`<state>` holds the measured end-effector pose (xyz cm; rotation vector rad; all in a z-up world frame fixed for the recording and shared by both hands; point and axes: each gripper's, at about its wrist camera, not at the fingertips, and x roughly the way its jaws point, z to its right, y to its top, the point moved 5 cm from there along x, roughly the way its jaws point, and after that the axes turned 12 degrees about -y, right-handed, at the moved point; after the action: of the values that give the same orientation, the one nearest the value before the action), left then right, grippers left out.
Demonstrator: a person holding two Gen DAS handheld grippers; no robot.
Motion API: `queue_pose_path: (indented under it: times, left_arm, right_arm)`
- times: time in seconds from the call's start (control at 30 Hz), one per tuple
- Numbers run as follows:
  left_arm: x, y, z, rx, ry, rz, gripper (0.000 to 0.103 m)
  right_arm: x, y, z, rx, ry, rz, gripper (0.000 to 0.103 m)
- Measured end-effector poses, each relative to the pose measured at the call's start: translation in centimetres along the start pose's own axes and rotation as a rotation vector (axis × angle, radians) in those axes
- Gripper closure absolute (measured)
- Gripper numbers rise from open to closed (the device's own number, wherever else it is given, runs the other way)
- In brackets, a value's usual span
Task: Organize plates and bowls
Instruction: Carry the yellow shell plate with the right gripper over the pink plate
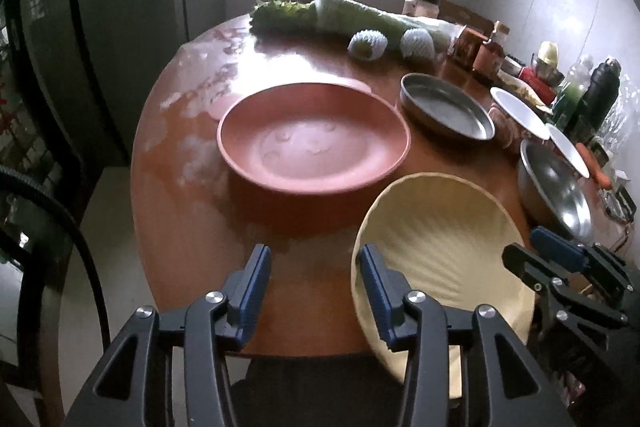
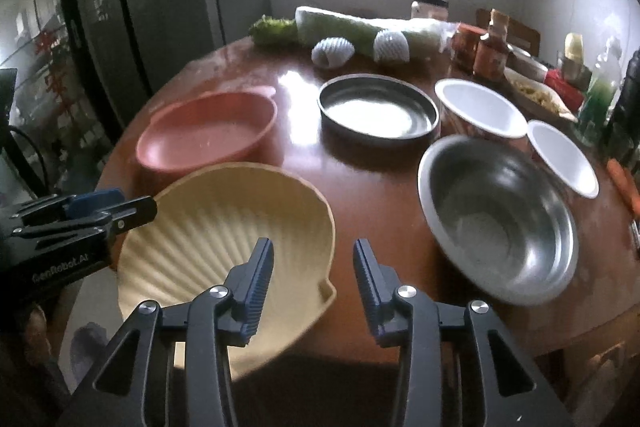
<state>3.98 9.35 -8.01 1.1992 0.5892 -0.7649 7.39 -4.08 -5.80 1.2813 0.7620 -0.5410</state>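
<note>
Both your jaws stand released, gripping nothing. Your left gripper (image 1: pixel 314 283) hangs over the near table edge with the yellow shell-shaped dish (image 1: pixel 440 259) just to its right; its right finger (image 1: pixel 374 291) overlaps the dish's rim in the view, though contact cannot be told. Your right gripper (image 2: pixel 314 279) sits at the dish's opposite side, its left finger (image 2: pixel 258 279) over the ribbed bowl. So the dish lies between your two grippers, and appears to overhang the near edge of the wooden table (image 1: pixel 192 163), its small hinge tab (image 2: pixel 326 293) pointing toward you on the right.

Just beyond it sits the pink plate (image 1: pixel 314 143), likely the stacking target, with open tabletop between. Rightward, the steel bowl (image 2: pixel 500 223) sits close, then the steel pan (image 2: pixel 378 111) and two white bowls (image 2: pixel 480 107); leftward is the freer side.
</note>
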Motion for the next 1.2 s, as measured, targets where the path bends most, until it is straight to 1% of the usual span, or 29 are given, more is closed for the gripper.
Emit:
queue_pose_path:
  times: [0.13, 0.27, 0.4, 0.5, 0.53, 0.63, 0.7, 0.73, 0.77, 0.87, 0.93, 1.07, 1.2]
  left_arm:
    - [-0.2, -0.2, 0.0, -0.005, -0.009, 0.003, 0.055]
    - [-0.1, -0.5, 0.4, 0.001, -0.024, -0.007, 0.054]
    - [0.6, -1.0, 0.7, -0.002, -0.036, -0.031, 0.054]
    - [0.9, -1.1, 1.1, -0.003, -0.053, -0.036, 0.054]
    - [1.0, -1.2, 1.2, -0.001, -0.060, -0.037, 0.054]
    - [0.9, -1.3, 1.6, -0.001, -0.076, -0.032, 0.055]
    - [1.0, -1.4, 2.1, 0.005, -0.079, -0.033, 0.059]
    - [1.0, -1.4, 2.3, 0.009, -0.080, -0.034, 0.063]
    - [1.1, -1.5, 2.7, 0.016, -0.088, -0.035, 0.067]
    - [1.4, -1.4, 3.1, 0.022, -0.073, -0.032, 0.068]
    - [1.3, -1.3, 3.0, 0.016, -0.078, -0.030, 0.070]
    - [0.9, -0.8, 3.4, 0.030, -0.065, -0.014, 0.070]
    - [0.1, 0.2, 3.4, 0.027, -0.083, 0.013, 0.070]
  right_arm:
    - [0.1, -0.8, 0.7, 0.016, -0.007, -0.019, 0.055]
    - [0.5, -1.2, 1.1, 0.035, 0.006, -0.044, 0.054]
    - [0.9, -1.6, 0.6, 0.035, 0.040, -0.068, 0.054]
    - [1.2, -1.8, 0.4, 0.031, 0.049, -0.078, 0.054]
    - [1.3, -1.9, 0.3, 0.031, 0.048, -0.081, 0.055]
    - [1.2, -1.8, 0.1, 0.025, 0.051, -0.072, 0.064]
    - [1.1, -1.8, -0.1, 0.021, 0.059, -0.068, 0.070]
    - [1.2, -1.8, -0.2, 0.018, 0.063, -0.066, 0.074]
    - [1.2, -1.8, -0.3, 0.014, 0.067, -0.064, 0.076]
    - [1.2, -1.7, -0.4, 0.013, 0.060, -0.057, 0.076]
    - [1.3, -1.6, -0.2, 0.022, 0.058, -0.060, 0.077]
    - [1.0, -1.4, 0.1, 0.037, 0.058, -0.052, 0.078]
    - [0.3, -0.7, 0.2, 0.043, 0.054, -0.023, 0.078]
